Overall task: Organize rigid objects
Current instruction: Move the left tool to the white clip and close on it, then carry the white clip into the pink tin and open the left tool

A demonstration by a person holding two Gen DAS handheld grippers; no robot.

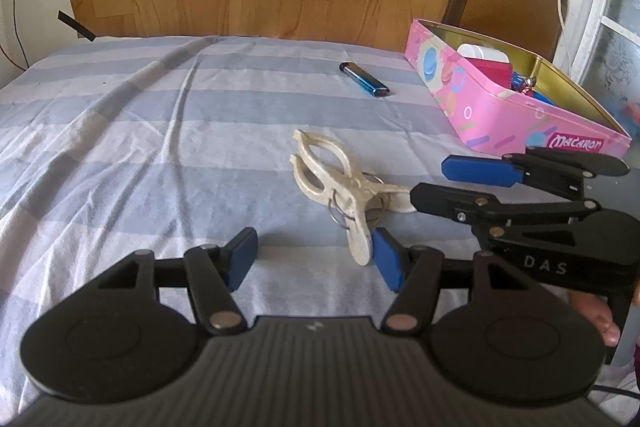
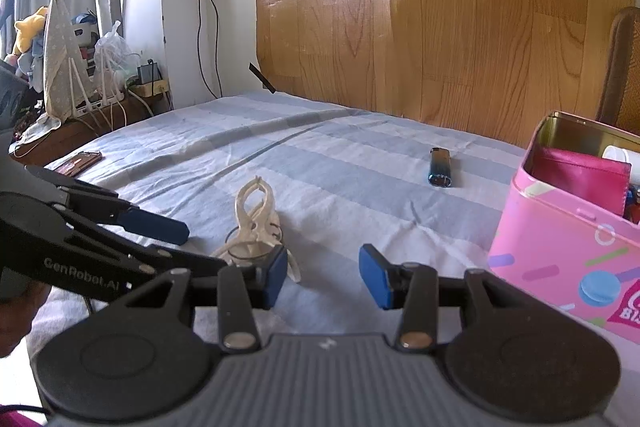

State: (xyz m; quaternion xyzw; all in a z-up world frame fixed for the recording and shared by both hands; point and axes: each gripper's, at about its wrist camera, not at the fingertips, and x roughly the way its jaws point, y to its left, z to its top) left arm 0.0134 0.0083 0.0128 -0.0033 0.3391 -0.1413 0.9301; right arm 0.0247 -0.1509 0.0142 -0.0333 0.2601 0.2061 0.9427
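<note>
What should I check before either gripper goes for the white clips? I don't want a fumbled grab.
1. Left gripper open and empty: ok.
2. Right gripper open and empty: ok.
3. White clips lying free on the bedsheet, nothing on top: ok.
4. Clips separate from each other: not ok, they overlap and metal rings tangle them.
5. Pink tin open with room left: ok, though already partly filled.
6. Blue lighter clear of the clips: ok.

Pink tin (image 1: 500, 107), blue-striped sheet (image 1: 160, 131)
</note>
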